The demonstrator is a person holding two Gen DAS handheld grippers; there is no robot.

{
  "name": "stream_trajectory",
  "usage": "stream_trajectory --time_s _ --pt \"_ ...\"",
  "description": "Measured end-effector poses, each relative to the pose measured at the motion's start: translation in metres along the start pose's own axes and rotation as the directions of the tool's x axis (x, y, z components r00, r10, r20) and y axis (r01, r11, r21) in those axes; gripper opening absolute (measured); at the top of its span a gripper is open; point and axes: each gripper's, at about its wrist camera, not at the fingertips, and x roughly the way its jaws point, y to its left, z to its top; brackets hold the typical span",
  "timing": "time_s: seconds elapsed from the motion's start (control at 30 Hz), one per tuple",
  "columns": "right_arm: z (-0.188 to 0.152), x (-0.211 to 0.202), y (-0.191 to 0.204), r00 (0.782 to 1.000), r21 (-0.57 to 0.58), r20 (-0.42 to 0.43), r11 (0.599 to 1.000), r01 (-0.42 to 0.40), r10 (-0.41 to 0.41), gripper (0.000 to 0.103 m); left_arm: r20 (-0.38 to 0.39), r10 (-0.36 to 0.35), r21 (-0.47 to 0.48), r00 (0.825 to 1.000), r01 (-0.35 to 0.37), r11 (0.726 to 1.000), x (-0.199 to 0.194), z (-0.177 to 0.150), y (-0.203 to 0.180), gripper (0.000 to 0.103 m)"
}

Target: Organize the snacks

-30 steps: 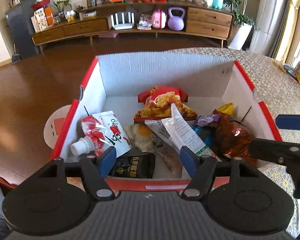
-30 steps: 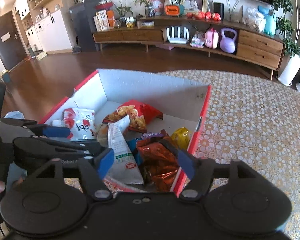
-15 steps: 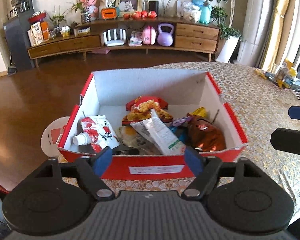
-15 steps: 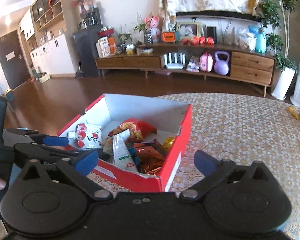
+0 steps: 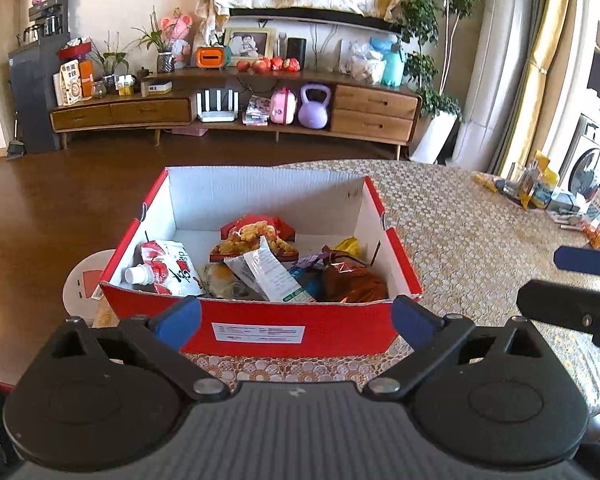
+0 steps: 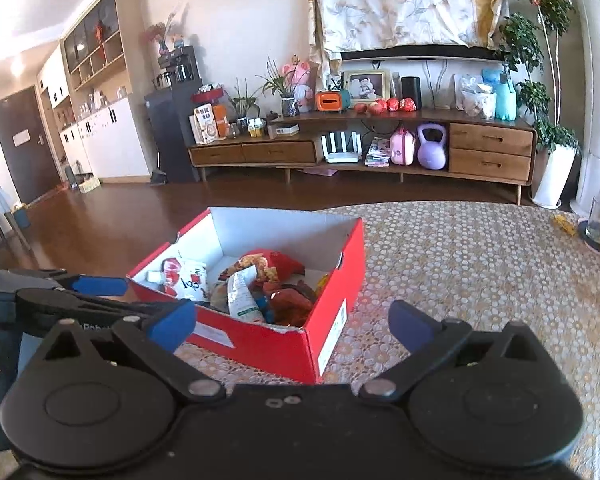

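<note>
A red cardboard box [image 5: 260, 332] with white inner walls stands on the table and holds several snack packs. Among them are a red-and-white capped pouch [image 5: 168, 268], a red bag of fried snacks [image 5: 256, 236], a white packet [image 5: 268, 272] and a brown foil bag [image 5: 352, 280]. My left gripper [image 5: 295, 320] hovers just before the box's near wall, its jaws opening with nothing between them. My right gripper [image 6: 291, 326] is open and empty, back from the box's [image 6: 260, 340] near right corner. Each gripper appears at the edge of the other's view.
The table carries a patterned lace cloth [image 5: 480, 248], with bare cloth to the right of the box. Glasses and packets [image 5: 540, 192] crowd its far right end. A white round seat [image 5: 82, 280] stands left of the box, beyond it wooden floor and a long sideboard [image 5: 236, 112].
Both grippers have drawn back and up from over the box, and their jaws have spread wider. The whole box now lies ahead of them.
</note>
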Motion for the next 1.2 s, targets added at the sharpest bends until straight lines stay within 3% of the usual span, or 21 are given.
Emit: stream_trajectory --time_s 0.57,1.2 --pt "-0.01 -0.016 0.001 1.0 0.018 0.012 1.0 0.01 -0.01 0.103 0.074 0.035 0.042 0.997 -0.038 0.998 -0.042 -0.003 -0.017 0.102" --pt "-0.012 -0.021 -0.004 0.999 0.038 0.023 0.999 0.022 -0.023 0.103 0.082 0.044 0.052 0.996 -0.048 0.997 -0.043 -0.004 -0.021 0.102"
